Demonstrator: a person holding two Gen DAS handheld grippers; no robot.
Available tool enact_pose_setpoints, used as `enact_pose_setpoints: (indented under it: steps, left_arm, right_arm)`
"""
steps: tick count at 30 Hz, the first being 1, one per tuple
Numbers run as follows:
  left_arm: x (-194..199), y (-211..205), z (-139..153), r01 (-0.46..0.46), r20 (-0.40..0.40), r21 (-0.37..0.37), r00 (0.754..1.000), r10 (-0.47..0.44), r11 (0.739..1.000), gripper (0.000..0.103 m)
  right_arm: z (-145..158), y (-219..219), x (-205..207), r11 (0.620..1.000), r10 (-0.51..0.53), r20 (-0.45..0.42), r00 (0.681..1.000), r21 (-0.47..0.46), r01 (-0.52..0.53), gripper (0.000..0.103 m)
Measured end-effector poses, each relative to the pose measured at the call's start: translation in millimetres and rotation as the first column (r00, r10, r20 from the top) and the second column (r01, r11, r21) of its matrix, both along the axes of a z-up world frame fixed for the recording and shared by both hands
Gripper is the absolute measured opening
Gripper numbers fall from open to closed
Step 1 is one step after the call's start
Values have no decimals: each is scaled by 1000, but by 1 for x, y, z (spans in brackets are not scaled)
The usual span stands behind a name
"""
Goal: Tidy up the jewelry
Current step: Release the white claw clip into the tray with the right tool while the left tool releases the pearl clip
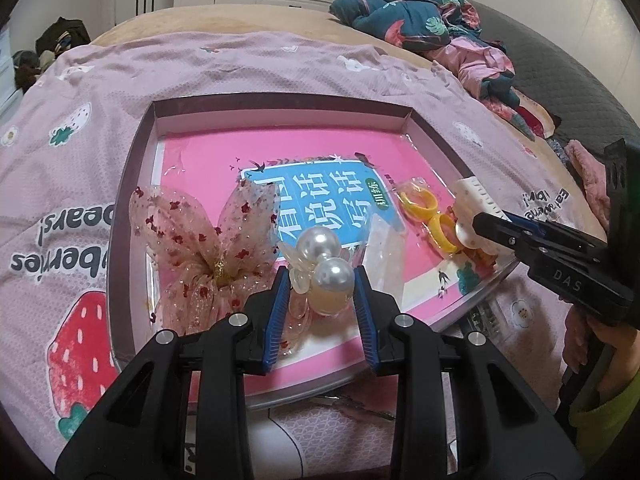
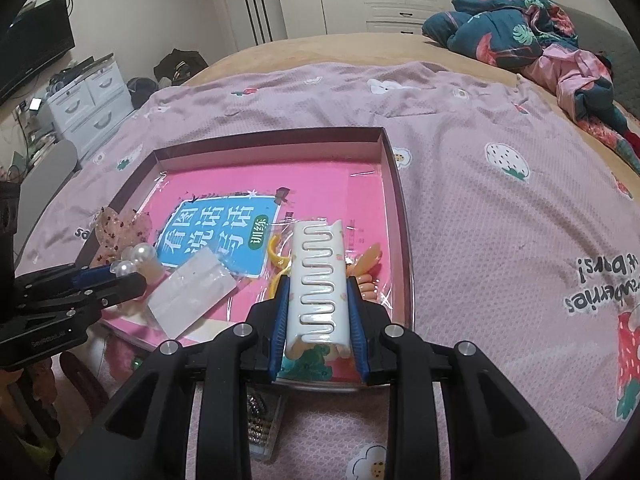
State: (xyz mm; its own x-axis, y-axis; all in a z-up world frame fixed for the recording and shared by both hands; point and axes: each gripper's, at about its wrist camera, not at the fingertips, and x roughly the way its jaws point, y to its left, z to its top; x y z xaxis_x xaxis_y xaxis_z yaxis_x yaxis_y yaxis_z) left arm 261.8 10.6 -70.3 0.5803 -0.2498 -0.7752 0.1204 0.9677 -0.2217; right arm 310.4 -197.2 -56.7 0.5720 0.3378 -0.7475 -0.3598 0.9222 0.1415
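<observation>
The left gripper (image 1: 322, 286) clamps a pearl hair ornament (image 1: 326, 256); the right gripper (image 2: 319, 304) grips a white claw clip (image 2: 318, 280), whose wavy teeth only the right wrist view shows.

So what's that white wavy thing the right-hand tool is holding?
It looks like a white hair claw clip, glossy plastic, with interlocking wavy teeth down its middle and small peach-coloured dots on its sides. The right gripper holds it lengthwise, jaws shut on its two sides, over the near right corner of the shallow box, above the yellow rings.
</observation>
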Motion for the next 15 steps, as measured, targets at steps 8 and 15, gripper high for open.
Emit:
enact_pose_setpoints:
  steps: [8, 15]
  left_arm:
    - [-2, 1, 2, -3, 5, -3, 1000, 3, 1000, 24]
    - [-8, 6, 11, -19, 20, -8, 1000, 19, 1000, 30]
  right_arm:
    - [8, -6, -8, 1000, -15, 19, 1000, 18, 15, 40]
    - [26, -17, -25, 997, -38, 57, 998, 65, 34, 58]
